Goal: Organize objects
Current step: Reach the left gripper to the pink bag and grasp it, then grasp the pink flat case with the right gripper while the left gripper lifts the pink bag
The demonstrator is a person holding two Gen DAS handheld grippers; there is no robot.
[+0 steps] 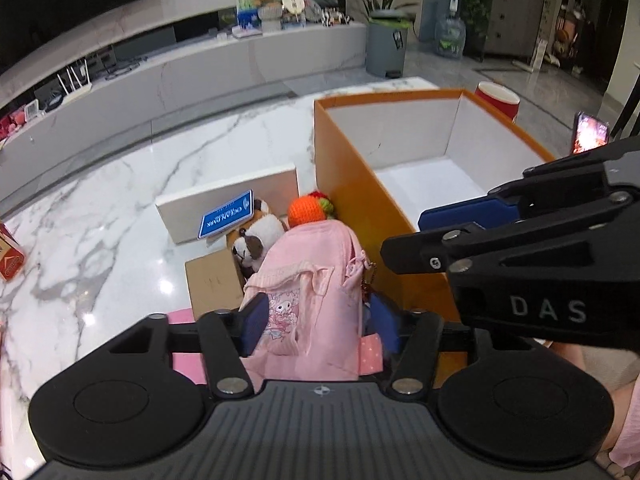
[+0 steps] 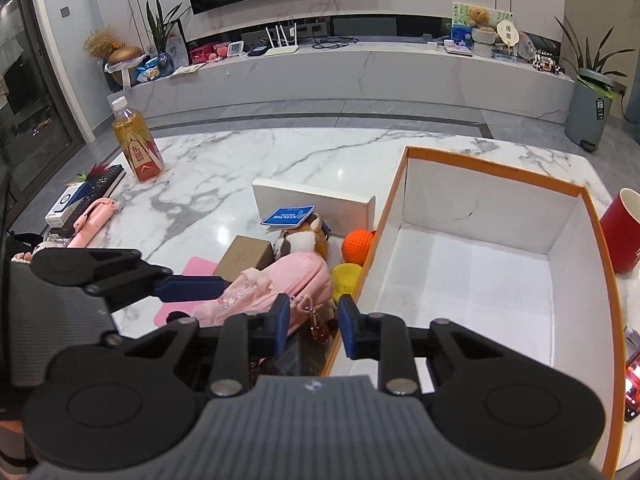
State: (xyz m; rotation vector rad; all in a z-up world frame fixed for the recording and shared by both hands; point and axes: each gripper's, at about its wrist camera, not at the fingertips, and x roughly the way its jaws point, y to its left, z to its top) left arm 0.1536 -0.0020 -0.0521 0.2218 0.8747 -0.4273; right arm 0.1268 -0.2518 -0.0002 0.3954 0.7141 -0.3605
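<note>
A pink cartoon-print bag (image 1: 308,280) lies on the marble table beside the orange box (image 1: 348,168), which is white inside and has nothing in it. My left gripper (image 1: 320,324) is shut on the bag, with a blue pad on each side. In the right wrist view one left finger (image 2: 192,289) rests along the bag (image 2: 280,280). My right gripper (image 2: 314,326) stands narrowly open at the bag's end. A keychain charm (image 2: 318,330) and the box's near wall sit in its gap. A plush dog (image 1: 256,244), an orange crochet ball (image 1: 306,212) and a blue card (image 1: 226,220) lie behind the bag.
A white box (image 2: 312,196) and a brown carton (image 2: 244,256) flank the plush. A yellow toy (image 2: 346,280) sits by the orange wall. A red cup (image 2: 624,236) stands right of the box. A tea bottle (image 2: 136,144) and a remote (image 2: 106,180) are at far left.
</note>
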